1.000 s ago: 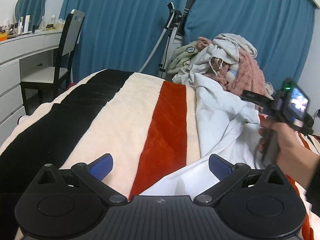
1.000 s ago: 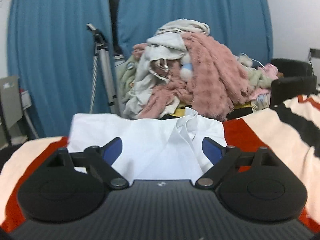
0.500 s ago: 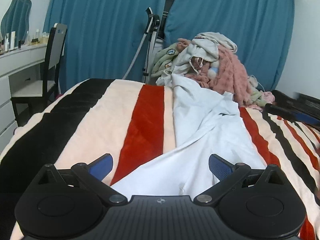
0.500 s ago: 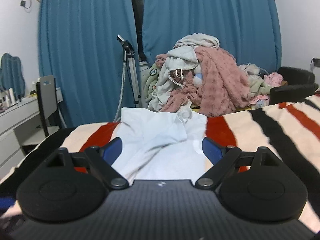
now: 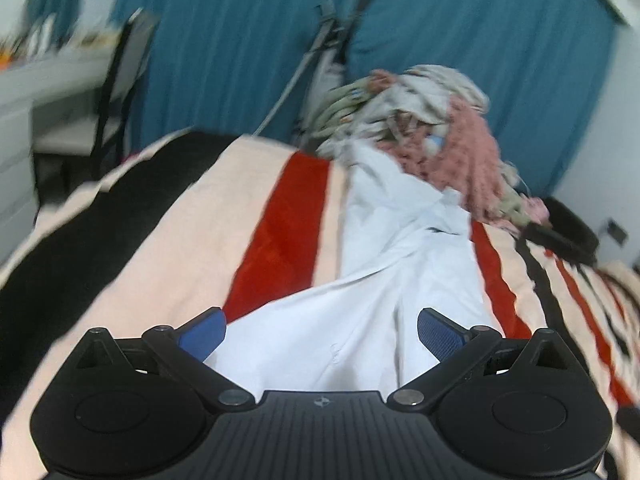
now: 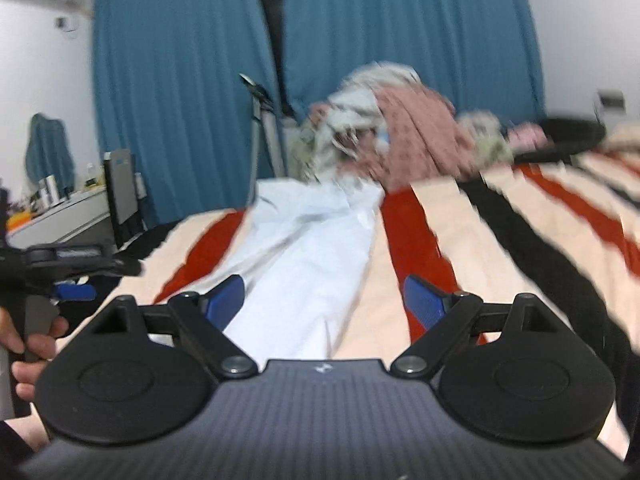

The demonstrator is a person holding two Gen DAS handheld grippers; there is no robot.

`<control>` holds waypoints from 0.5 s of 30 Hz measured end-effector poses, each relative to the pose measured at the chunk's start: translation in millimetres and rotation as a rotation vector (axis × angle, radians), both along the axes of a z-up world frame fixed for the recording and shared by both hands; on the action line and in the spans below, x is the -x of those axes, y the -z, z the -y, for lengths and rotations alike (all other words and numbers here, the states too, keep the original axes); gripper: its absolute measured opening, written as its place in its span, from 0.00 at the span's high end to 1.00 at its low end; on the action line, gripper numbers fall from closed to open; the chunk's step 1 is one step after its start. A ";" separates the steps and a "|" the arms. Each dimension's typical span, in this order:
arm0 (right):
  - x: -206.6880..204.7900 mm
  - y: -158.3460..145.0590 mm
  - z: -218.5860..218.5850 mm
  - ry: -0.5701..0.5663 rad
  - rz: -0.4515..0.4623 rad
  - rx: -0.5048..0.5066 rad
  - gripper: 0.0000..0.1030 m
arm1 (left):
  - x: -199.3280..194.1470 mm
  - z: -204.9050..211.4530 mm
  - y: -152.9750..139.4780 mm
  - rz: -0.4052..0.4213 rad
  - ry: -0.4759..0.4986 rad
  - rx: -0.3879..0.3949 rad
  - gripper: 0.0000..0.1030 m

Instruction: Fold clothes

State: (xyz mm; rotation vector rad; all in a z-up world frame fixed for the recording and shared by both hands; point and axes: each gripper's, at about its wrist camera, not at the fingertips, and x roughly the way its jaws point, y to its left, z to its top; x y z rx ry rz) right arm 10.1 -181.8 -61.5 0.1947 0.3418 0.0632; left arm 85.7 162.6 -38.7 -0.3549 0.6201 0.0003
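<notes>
White shirt (image 5: 372, 280): thin, smooth cotton-like cloth, creased, laid lengthwise along the bed; its near hem lies below and between my left pads, its far end reaches the clothes heap.
Blanket (image 5: 192, 232): plush fleece in broad cream, red and black stripes, under the shirt.
Clothes heap (image 5: 420, 120): rumpled pile at the far end of the bed, a nubbly pink knit over grey-white fabrics; blurred.
Curtains (image 6: 180, 100): blue, hanging in soft vertical folds behind the heap.
My left gripper (image 5: 320, 330): jaws spread wide, blue ribbed pads clear of the cloth, gripping nothing.
My right gripper (image 6: 324, 300): jaws equally wide, empty; the shirt's right edge runs between the pads, which stand clear of it.
My left hand (image 6: 28, 344): seen from the right wrist, wrapped round the left handle.
Changed: a second ago my right jaws faced the collar close to the heap; now they sit far back along the shirt, with much more blanket showing. My right hand has gone from the left view.
</notes>
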 end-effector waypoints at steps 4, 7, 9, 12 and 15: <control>-9.3 4.8 5.5 0.026 -0.024 -0.002 0.15 | -7.9 -37.9 16.4 -0.131 -0.203 -0.025 0.01; -12.0 8.7 -0.6 0.016 -0.044 0.033 0.15 | -5.9 -71.2 36.6 -0.227 -0.337 0.085 0.05; -13.7 10.8 -1.6 0.006 -0.061 0.025 0.15 | -2.7 -84.7 50.6 -0.283 -0.384 0.167 0.08; -11.8 12.0 0.4 0.003 -0.071 0.014 0.15 | 1.8 -83.2 55.8 -0.306 -0.401 0.165 0.16; -10.4 13.8 1.8 0.007 -0.082 0.005 0.14 | 6.6 -74.0 52.2 -0.292 -0.371 0.163 0.35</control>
